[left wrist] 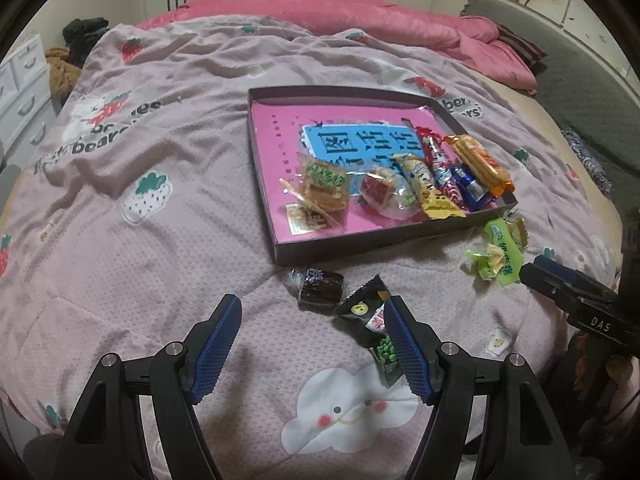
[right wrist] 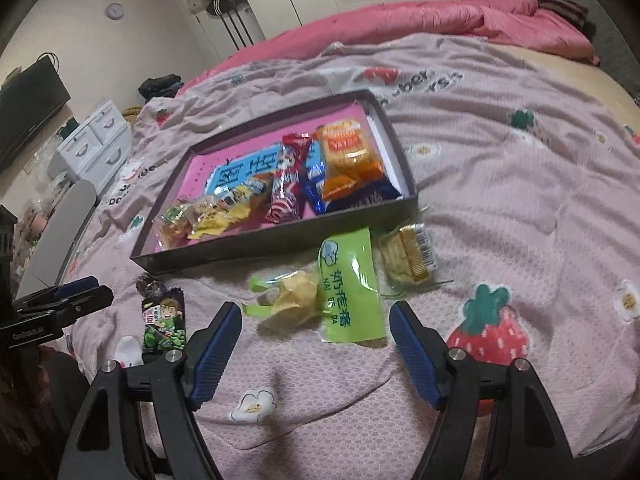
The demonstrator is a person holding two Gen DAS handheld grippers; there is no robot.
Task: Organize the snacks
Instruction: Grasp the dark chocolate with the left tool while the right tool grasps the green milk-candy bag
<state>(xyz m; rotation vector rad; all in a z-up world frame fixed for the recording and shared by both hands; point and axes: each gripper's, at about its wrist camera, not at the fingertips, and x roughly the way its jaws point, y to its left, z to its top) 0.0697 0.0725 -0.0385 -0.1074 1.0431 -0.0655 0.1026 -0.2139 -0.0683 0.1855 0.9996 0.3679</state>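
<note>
A shallow dark box with a pink floor lies on the bed and holds several wrapped snacks along its near right side. On the quilt before it lie a dark round snack, a black-and-green pea packet, a green packet, a crumpled yellow-green wrapper and a pale biscuit pack. My left gripper is open and empty, its right finger beside the pea packet. My right gripper is open and empty, just short of the green packet.
The bed has a pink strawberry-print quilt and a rolled pink duvet at the far end. White drawers and a chair stand left of the bed. A grey sofa lies to the right.
</note>
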